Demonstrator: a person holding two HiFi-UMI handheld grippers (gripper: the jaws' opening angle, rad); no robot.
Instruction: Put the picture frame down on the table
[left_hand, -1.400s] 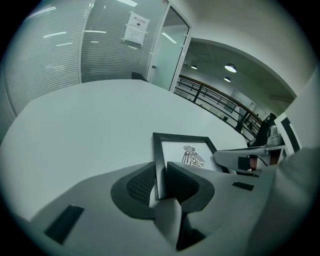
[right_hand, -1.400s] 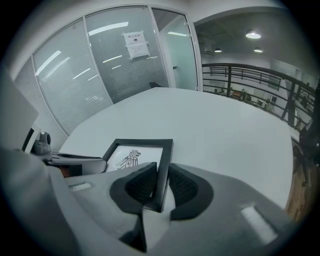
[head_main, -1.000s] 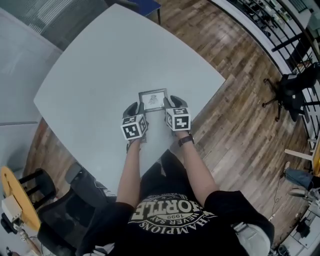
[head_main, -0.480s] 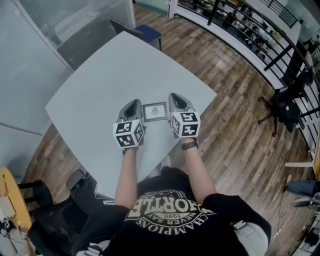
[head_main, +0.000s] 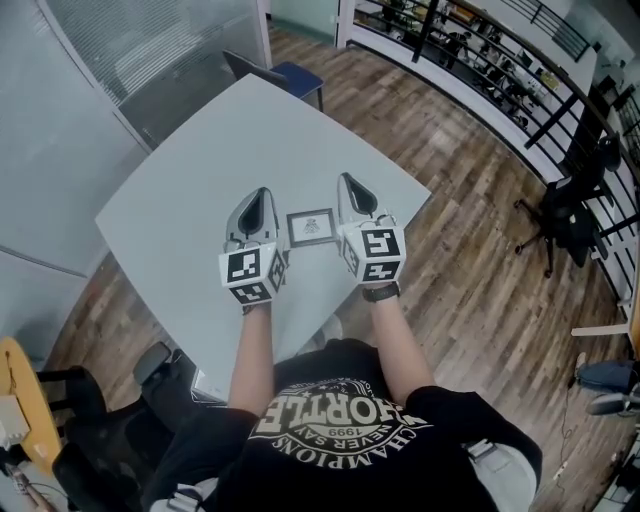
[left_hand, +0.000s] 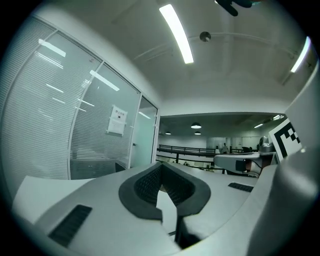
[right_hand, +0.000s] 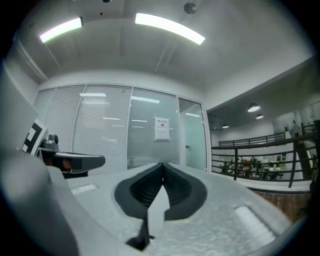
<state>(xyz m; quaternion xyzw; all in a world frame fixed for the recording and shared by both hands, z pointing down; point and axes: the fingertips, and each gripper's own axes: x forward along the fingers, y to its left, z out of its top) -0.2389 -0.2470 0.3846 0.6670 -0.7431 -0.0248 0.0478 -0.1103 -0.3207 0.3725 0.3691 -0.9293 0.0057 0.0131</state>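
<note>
The small grey picture frame (head_main: 311, 226) lies flat on the white table (head_main: 200, 150), near its front edge. My left gripper (head_main: 259, 193) hovers just left of the frame and my right gripper (head_main: 347, 180) just right of it, both raised and touching nothing. In the left gripper view the left gripper (left_hand: 160, 167) has its jaw tips together with nothing held, pointing level across the room. The right gripper (right_hand: 162, 166) looks the same in its own view, shut and holding nothing.
A blue chair (head_main: 292, 76) stands at the table's far edge by the glass wall with blinds (head_main: 130, 40). A black office chair (head_main: 562, 208) sits on the wooden floor to the right, beside a black railing (head_main: 470, 48). Another dark chair (head_main: 110, 440) is at lower left.
Both grippers have lifted and drawn apart from the picture frame's sides. The frame stays flat on the table between them.
</note>
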